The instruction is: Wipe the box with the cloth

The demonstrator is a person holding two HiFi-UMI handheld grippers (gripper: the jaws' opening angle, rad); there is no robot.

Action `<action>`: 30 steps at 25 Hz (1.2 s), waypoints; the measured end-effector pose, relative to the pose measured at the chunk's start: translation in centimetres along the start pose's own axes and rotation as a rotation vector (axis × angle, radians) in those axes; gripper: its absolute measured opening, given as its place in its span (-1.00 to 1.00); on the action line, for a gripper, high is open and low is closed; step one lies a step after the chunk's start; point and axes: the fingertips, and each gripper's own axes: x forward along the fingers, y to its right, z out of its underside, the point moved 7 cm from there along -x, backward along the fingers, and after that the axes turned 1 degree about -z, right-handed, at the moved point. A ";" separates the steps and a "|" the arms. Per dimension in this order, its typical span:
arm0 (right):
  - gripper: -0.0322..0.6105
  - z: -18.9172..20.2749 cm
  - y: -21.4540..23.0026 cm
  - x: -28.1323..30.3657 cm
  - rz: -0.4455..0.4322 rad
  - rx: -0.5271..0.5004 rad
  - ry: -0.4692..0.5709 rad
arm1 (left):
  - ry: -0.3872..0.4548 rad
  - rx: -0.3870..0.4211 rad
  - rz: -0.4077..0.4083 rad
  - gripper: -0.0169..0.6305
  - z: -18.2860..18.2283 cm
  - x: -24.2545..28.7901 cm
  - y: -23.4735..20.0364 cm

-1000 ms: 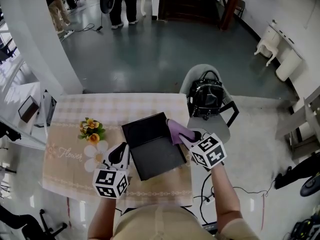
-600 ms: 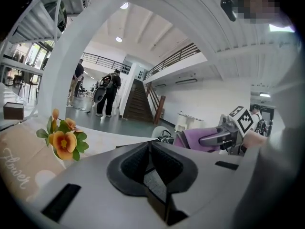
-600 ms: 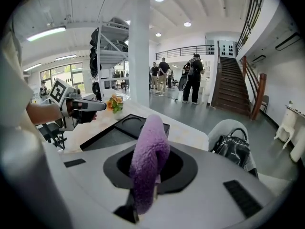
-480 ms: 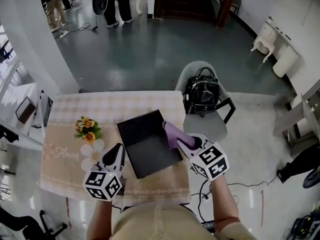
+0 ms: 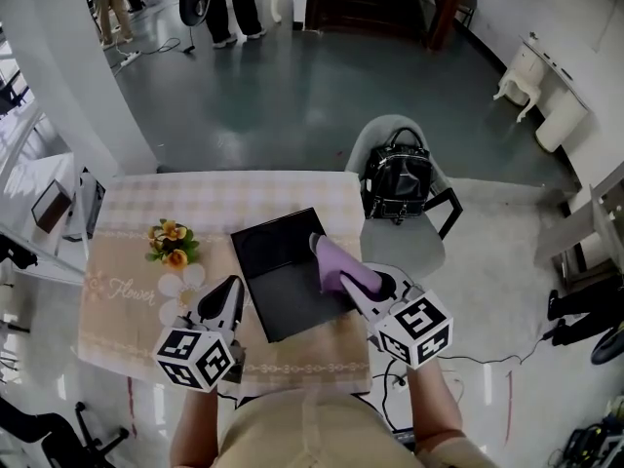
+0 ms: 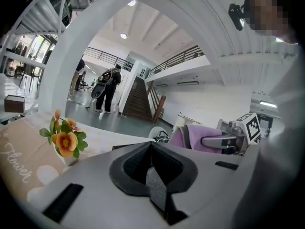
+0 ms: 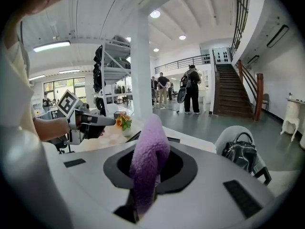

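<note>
Wiping step is in hand, I judge: my right gripper (image 5: 353,283) has its jaws clamped on the purple cloth (image 5: 334,264), which lies over the right part of the black box (image 5: 285,273) near the worktop's (image 5: 195,203) right edge. My left gripper (image 5: 230,292) hovers just beside the box's left side, jaws together on nothing. Next I need to press the cloth down and drag it across the lid, with the left bracing the box against sliding.

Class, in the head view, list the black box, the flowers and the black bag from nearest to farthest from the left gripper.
1. The black box, just right of the left gripper.
2. The flowers, ahead and to its left.
3. The black bag, far off to the right, on the chair.
</note>
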 end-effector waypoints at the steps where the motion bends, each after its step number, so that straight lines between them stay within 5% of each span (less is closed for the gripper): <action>1: -0.68 -0.1 -0.1 -0.1 -0.002 0.016 0.014 | -0.004 0.010 0.003 -0.90 0.0 -0.1 0.2; 17: -0.69 0.6 -1.9 0.4 -0.020 0.148 0.091 | -0.008 0.188 -0.094 -0.90 -0.3 -1.1 1.3; 30: -0.69 0.7 -2.2 0.5 0.006 0.165 0.106 | -0.021 0.180 -0.084 -0.90 0.6 -1.5 0.9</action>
